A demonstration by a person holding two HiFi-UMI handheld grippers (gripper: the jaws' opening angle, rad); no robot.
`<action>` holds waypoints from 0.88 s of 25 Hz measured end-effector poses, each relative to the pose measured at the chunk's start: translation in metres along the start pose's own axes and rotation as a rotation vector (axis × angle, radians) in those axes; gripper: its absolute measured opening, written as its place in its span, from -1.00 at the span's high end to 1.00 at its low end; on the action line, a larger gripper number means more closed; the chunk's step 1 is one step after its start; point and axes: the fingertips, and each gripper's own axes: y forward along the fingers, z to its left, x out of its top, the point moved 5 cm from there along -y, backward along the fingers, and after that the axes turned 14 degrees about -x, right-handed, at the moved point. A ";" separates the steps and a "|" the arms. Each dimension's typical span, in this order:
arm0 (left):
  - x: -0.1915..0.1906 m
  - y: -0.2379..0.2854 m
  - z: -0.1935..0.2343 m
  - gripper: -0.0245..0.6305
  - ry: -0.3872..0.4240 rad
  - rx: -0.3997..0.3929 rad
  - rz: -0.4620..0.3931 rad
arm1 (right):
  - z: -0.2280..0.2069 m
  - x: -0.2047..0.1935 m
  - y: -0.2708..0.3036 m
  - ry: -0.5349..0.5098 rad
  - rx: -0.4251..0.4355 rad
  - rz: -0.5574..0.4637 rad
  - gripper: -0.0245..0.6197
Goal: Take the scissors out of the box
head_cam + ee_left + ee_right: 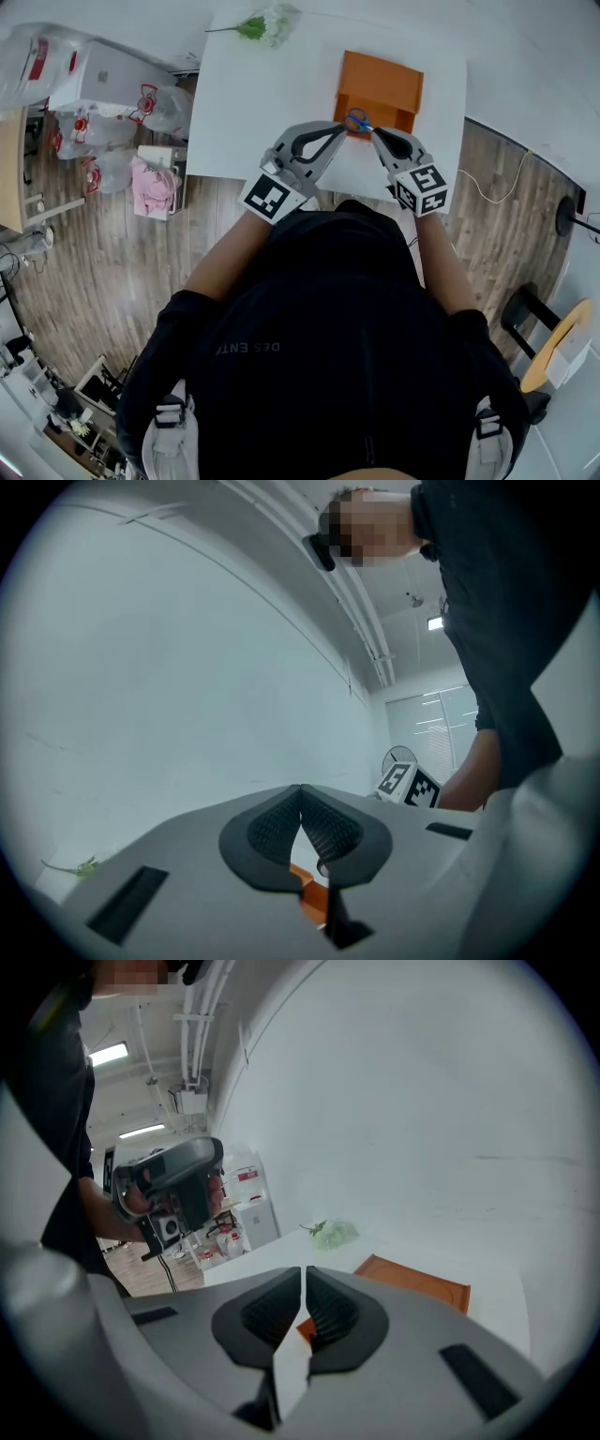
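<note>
Hovering at the near edge of the orange box [380, 84] on the white worktop [253, 103], where the blue-handled scissors [356, 120] lie, the left claw [343, 128] is closed tip to tip and empty, the right claw [374, 132] parted a sliver; grasping likely needs it wider.

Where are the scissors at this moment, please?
In the head view, the scissors sit at the orange box's near edge, between the tips of the left gripper and the right gripper.

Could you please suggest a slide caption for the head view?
Left claw and right claw flank the blue-handled scissors at the orange box's near edge.
</note>
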 end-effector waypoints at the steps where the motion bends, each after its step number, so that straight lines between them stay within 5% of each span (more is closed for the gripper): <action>1: -0.002 0.002 0.004 0.86 -0.002 0.004 0.002 | -0.005 -0.006 0.007 -0.006 0.003 0.022 0.84; 10: -0.024 0.020 0.032 0.86 -0.005 0.048 0.036 | -0.025 -0.044 0.068 -0.080 0.070 0.188 0.77; 22: -0.041 0.035 0.044 0.86 -0.016 0.088 0.066 | -0.020 -0.085 0.127 -0.310 0.166 0.434 0.70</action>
